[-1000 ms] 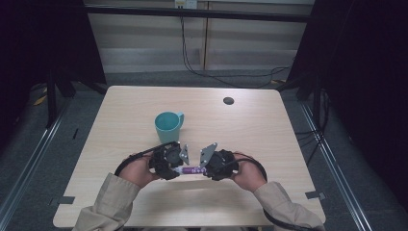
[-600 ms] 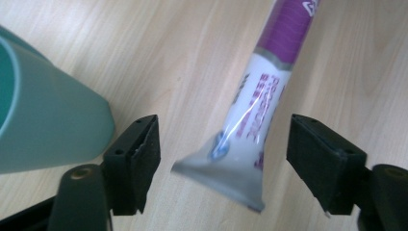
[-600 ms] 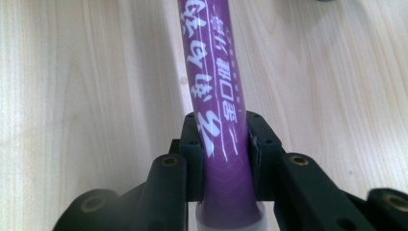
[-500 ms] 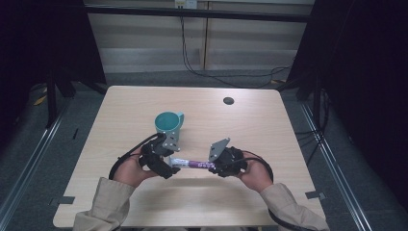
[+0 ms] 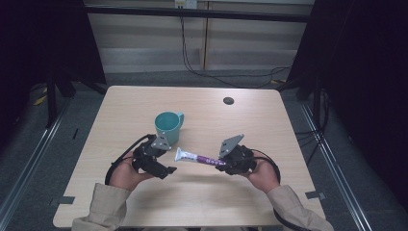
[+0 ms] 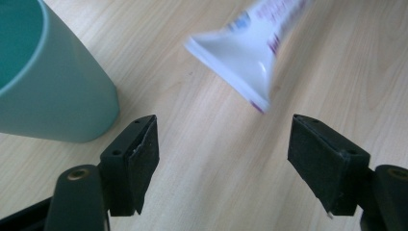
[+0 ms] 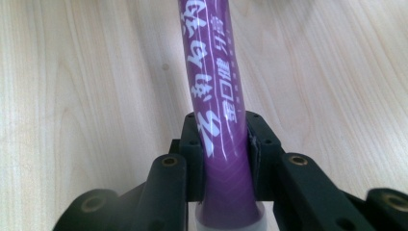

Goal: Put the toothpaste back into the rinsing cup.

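Left gripper now let go of the tube, jaws spread wide, flat crimped end just ahead between them. Right gripper clamped on the purple cap end, carrying it alone above the worktop. Handover likely done. Teal mug just beyond the left gripper. Pale wood, dark room around.

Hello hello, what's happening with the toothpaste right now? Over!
Right gripper shut on toothpaste tube, held above table. Left gripper open, empty. Teal mug close beside left gripper.
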The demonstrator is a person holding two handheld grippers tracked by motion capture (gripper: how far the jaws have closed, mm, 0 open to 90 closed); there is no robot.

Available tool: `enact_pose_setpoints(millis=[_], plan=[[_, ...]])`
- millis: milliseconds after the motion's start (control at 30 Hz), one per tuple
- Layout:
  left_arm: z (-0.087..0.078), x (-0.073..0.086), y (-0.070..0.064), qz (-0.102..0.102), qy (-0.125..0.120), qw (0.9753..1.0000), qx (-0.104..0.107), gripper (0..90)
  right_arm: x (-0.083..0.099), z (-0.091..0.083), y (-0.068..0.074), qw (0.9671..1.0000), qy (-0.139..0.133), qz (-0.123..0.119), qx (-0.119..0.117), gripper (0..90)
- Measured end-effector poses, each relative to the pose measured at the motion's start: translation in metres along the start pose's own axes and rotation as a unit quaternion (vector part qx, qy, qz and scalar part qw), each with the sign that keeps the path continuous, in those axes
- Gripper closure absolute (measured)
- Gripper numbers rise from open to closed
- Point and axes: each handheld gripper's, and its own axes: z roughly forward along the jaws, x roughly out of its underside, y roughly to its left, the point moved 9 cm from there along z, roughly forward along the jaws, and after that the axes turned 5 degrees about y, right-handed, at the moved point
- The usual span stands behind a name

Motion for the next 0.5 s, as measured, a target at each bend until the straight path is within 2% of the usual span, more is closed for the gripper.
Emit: enact_pose_setpoints(millis=[67, 200, 467, 500], plan=[[0.002, 0.001, 0.000, -0.002, 0.000, 1.0000, 0.004, 27.0, 0.000, -0.001, -0.002, 0.9999, -0.006, 0.008, 0.000, 72.9], [0.008, 0.001, -0.002, -0.021, -0.016, 0.9996, 0.012, 28.2, -0.001, -0.006, -0.005, 0.9991, -0.025, 0.035, 0.003, 72.9], [0.020, -0.008, -0.009, -0.038, -0.036, 0.9982, 0.031, 29.7, -0.009, -0.009, -0.009, 0.9959, -0.055, 0.071, 0.015, 72.9], [0.022, -0.009, -0.010, -0.033, -0.034, 0.9984, 0.032, 29.8, -0.010, -0.008, -0.009, 0.9956, -0.056, 0.074, 0.013, 72.9]])
